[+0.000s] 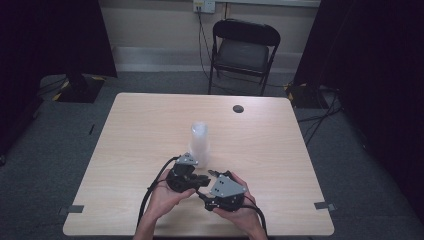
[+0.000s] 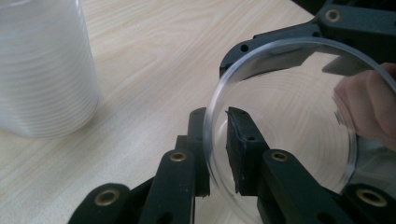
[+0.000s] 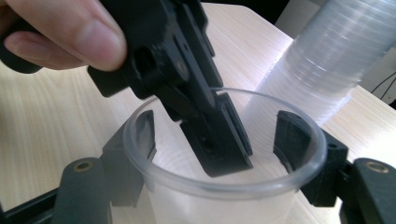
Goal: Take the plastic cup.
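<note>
The right gripper (image 3: 219, 140) clasps the clear cup (image 3: 224, 186); the left gripper (image 2: 217, 154) pinches its rim (image 2: 210, 140), loosening. Let go gently, near the stack (image 1: 198, 136).

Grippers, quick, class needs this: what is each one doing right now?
Left tool: pinching the clear cup's rim, one jaw inside, one outside.
Right tool: closed around that cup's outside.

a black folding chair (image 1: 243, 50) stands on grey carpet beyond the light wooden table (image 1: 150, 125); cables (image 1: 202, 45) hang from a wall socket (image 1: 204, 5).
</note>
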`<state>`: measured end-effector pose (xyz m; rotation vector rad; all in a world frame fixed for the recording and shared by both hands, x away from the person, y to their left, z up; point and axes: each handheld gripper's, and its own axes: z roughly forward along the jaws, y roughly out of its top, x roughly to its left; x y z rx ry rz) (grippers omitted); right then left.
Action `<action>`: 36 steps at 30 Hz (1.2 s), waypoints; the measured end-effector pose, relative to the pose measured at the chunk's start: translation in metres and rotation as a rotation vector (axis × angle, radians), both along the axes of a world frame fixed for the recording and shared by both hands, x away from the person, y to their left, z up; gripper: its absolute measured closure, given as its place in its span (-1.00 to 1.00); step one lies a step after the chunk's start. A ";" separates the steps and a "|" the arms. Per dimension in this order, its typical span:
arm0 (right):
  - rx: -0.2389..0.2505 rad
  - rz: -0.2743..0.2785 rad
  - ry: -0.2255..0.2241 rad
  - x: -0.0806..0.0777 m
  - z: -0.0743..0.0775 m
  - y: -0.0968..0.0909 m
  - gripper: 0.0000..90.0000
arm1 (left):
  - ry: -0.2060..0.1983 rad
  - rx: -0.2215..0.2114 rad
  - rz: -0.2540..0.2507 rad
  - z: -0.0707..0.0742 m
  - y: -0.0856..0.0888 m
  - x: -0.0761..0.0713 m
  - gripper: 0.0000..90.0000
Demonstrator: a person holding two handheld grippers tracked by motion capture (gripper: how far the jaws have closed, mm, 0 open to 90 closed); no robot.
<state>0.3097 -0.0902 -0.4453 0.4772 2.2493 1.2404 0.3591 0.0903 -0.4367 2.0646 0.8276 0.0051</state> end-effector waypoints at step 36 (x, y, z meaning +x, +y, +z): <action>0.101 -0.064 0.098 0.011 -0.006 -0.015 -0.34 | -0.119 -0.145 0.111 0.003 0.021 -0.008 0.39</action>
